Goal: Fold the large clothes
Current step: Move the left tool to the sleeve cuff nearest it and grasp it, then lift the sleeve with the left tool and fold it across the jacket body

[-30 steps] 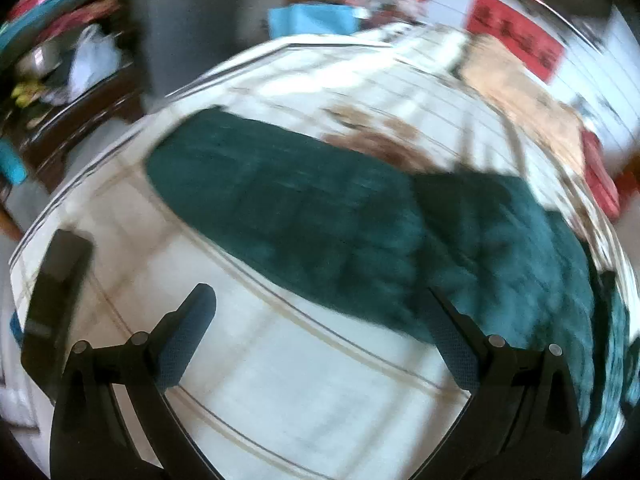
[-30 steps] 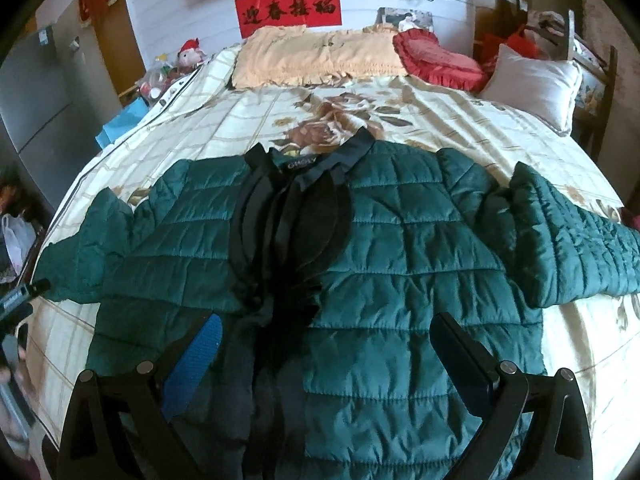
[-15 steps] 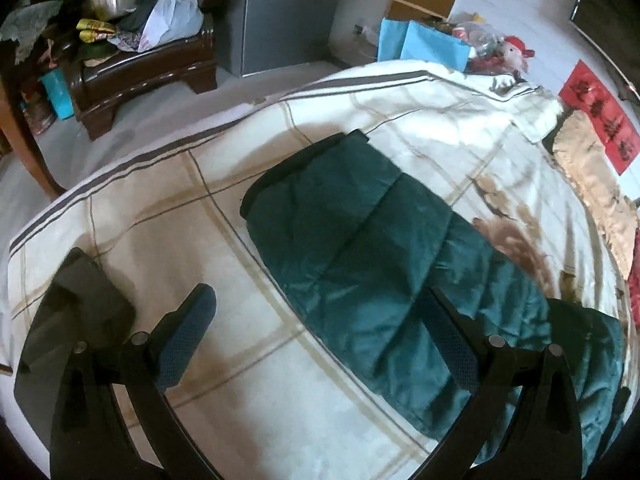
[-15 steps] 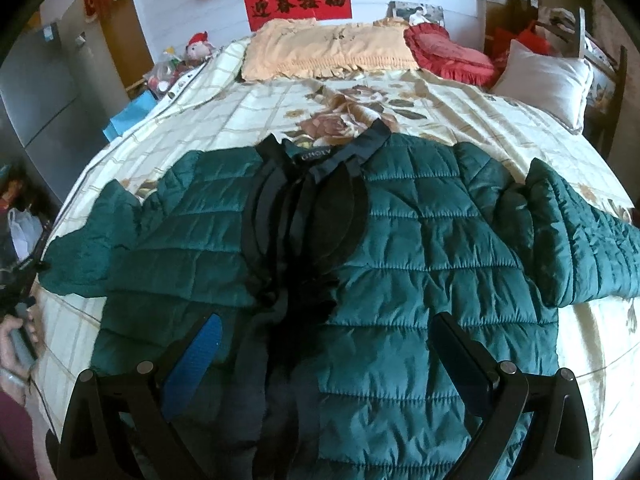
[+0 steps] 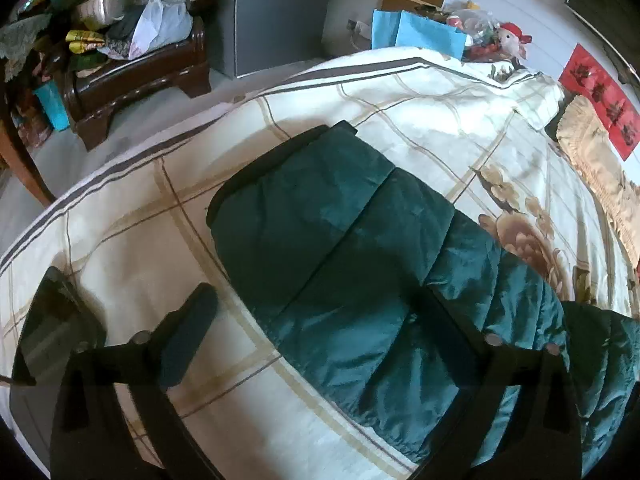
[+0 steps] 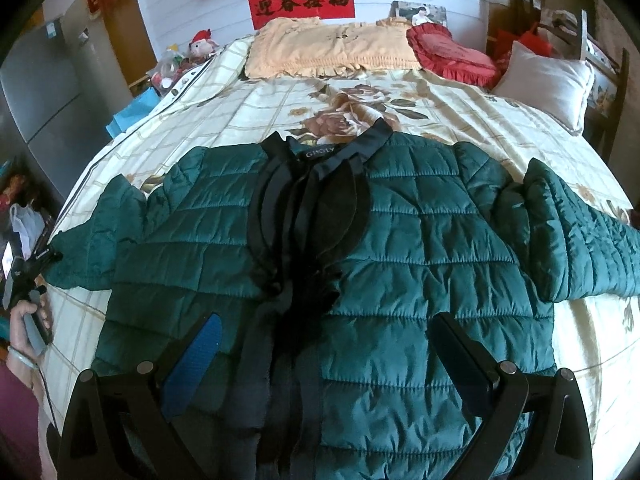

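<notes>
The green jacket [image 6: 400,280] lay flat on the bed [image 6: 460,112] (front side up). The left gripper [image 5: 316,320] hung over its sleeve [image 5: 340,248], fingers wide. The right gripper [image 6: 324,344] hung over its bottom edge, fingers wide too.

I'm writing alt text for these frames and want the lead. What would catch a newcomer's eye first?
A dark green quilted jacket dominates, spread front up across the cream floral bedspread, its black lining showing at the open front. In the left wrist view, the left gripper hangs open over one sleeve stretched toward the bed's edge. Behind the jacket, a red banner with black characters hangs on the wall above a peach pillow.
</notes>
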### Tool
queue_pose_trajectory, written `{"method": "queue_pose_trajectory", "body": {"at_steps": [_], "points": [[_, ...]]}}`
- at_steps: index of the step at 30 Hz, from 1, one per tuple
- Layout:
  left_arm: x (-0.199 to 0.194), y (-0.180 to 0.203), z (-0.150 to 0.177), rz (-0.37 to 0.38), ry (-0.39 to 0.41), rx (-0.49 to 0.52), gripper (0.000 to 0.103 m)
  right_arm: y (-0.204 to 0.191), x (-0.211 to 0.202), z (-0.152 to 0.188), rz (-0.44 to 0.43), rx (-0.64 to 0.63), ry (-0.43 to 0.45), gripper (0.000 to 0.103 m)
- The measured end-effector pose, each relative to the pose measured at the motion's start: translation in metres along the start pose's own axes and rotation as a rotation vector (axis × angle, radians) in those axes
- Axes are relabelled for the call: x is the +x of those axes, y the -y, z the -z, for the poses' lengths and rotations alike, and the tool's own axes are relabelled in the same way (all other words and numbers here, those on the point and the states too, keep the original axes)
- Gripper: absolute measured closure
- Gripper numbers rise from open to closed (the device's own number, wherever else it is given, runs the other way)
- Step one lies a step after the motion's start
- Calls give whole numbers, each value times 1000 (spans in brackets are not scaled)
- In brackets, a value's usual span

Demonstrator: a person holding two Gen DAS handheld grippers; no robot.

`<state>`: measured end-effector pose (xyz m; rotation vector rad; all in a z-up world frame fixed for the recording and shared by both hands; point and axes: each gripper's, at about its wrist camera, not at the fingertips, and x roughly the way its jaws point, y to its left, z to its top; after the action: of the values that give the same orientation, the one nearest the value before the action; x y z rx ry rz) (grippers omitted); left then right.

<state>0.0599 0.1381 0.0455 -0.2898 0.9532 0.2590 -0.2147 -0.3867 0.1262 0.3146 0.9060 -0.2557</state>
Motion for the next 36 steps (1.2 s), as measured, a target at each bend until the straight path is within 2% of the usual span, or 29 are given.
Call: {"method": "queue_pose_trajectory", "body": {"at_steps": [1, 5, 7, 10, 12, 15, 19, 24, 29, 36], "points": [[0, 1, 0, 1, 3, 6, 12, 0, 0, 0, 1, -2, 0, 0], [-2, 5, -2, 12, 12, 30, 32, -1, 0, 0, 14, -11, 1, 0], [-2, 4, -3, 18, 13, 20, 36, -2, 1, 1, 14, -12, -2, 0], [-4, 2, -5, 35, 25, 14, 55, -5, 2, 3, 13, -22, -9, 0], [-7, 2, -5, 51, 34, 22, 75, -6, 2, 5, 16, -34, -10, 0], [-17, 2, -4, 74, 40, 24, 85, -7, 2, 5, 26, -41, -9, 0], [-46, 5, -4, 141, 79, 16, 87, -5, -2, 6, 21, -35, -5, 0], [-92, 20, -4, 290, 96, 42, 88, -1, -2, 7, 34, -54, -9, 0], [-142, 55, 9, 395, 124, 129, 88, 10, -1, 9, 116, -82, 9, 0], [-187, 109, 35, 506, 131, 240, 90, 39, -3, 14, 126, -34, -14, 0]]}}
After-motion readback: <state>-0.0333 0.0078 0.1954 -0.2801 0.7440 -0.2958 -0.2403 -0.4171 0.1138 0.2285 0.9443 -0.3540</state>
